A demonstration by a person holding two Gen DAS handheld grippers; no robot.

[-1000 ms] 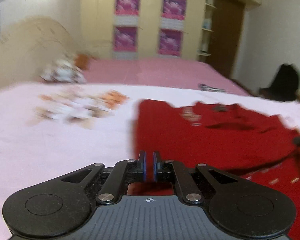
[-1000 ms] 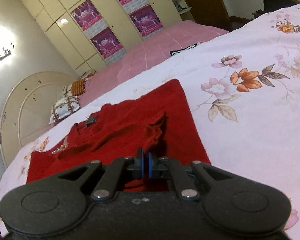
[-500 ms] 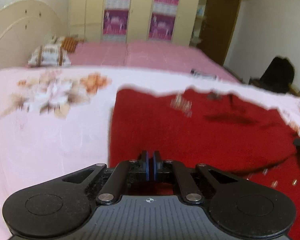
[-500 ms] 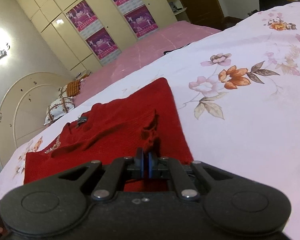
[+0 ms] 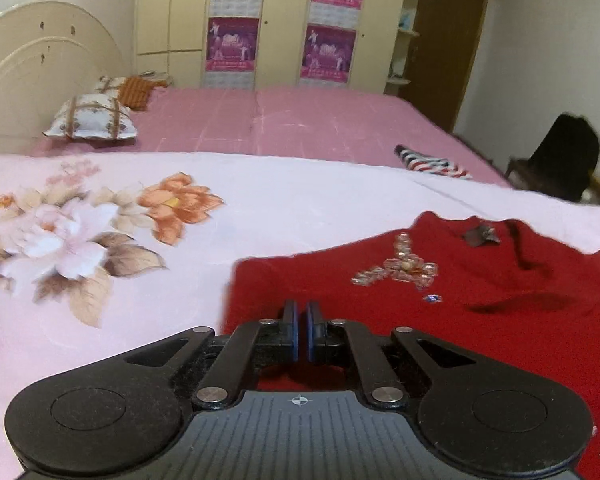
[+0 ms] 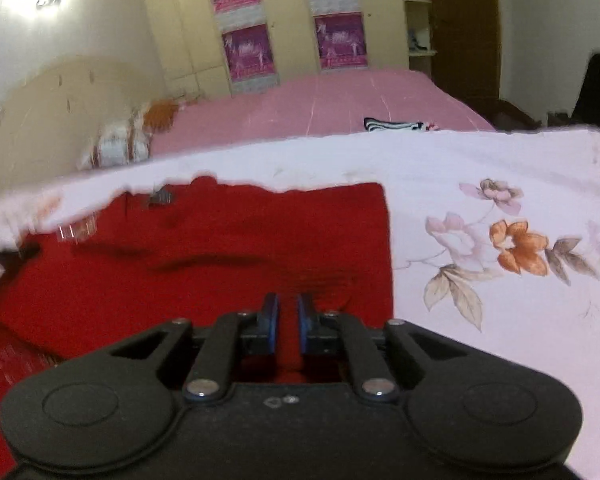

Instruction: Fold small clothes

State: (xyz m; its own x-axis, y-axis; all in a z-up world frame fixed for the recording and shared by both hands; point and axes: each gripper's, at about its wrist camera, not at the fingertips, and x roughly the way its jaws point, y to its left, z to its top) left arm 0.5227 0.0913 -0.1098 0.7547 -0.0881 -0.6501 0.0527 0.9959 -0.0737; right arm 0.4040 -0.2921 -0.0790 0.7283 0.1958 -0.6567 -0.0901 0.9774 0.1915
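A red knitted sweater (image 5: 480, 320) lies spread on the floral bed sheet (image 5: 260, 208), with a beaded motif (image 5: 396, 270) on the chest and a dark label (image 5: 480, 236) at the collar. My left gripper (image 5: 300, 316) sits low over the sweater's left edge. Its jaws are shut with red cloth in the thin slit between them. In the right wrist view the sweater (image 6: 220, 248) fills the lower left. My right gripper (image 6: 288, 312) rests near the sweater's right edge, with a narrow gap at the jaws and red knit between the pads.
The pale floral sheet (image 6: 500, 300) extends right of the sweater. Beyond it a pink bedspread (image 5: 320, 120) carries a pillow (image 5: 92, 120) and a striped cloth (image 5: 432, 160). A cream headboard (image 5: 40, 68), a wardrobe (image 5: 280, 20) and a dark chair (image 5: 564, 164) stand farther off.
The left gripper slid sideways over the sheet and stayed at the sweater's left edge. The right gripper rolled level. The raised fold at its tips now lies flat, and its jaw gap looks slightly wider.
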